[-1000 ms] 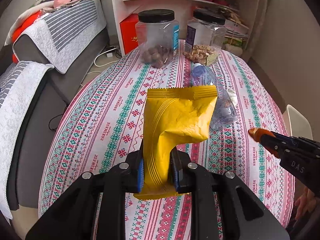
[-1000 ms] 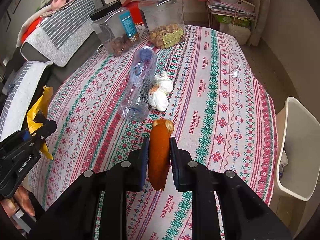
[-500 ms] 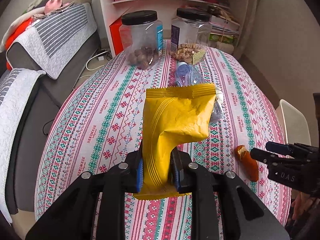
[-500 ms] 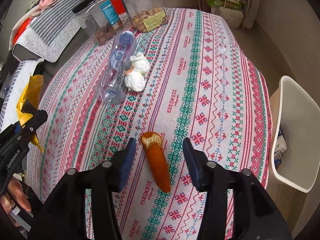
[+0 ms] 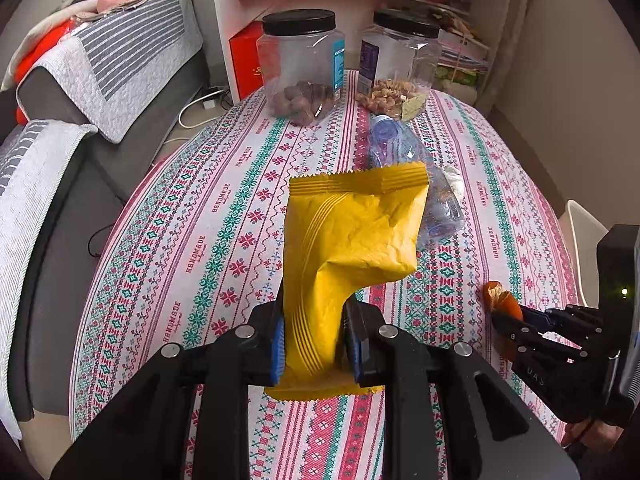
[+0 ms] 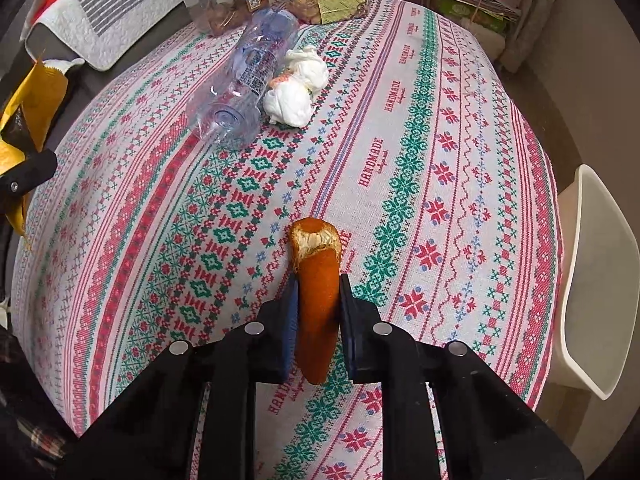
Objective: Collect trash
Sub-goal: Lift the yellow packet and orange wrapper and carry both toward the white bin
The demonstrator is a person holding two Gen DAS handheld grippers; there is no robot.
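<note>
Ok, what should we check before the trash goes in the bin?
1. Left gripper pinching the yellow wrapper: ok.
2. Right gripper shut on the orange peel: ok.
3. White bin beside the table edge, opening clear: ok.
4. Room left inside the bin: cannot tell.
5. Crushed plastic bottle and crumpled tissues picked up: not ok, both lie on the tablecloth.

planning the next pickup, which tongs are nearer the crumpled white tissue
Right. The right tongs sit nearer the tissue; the left tongs are farther, across the table.
</note>
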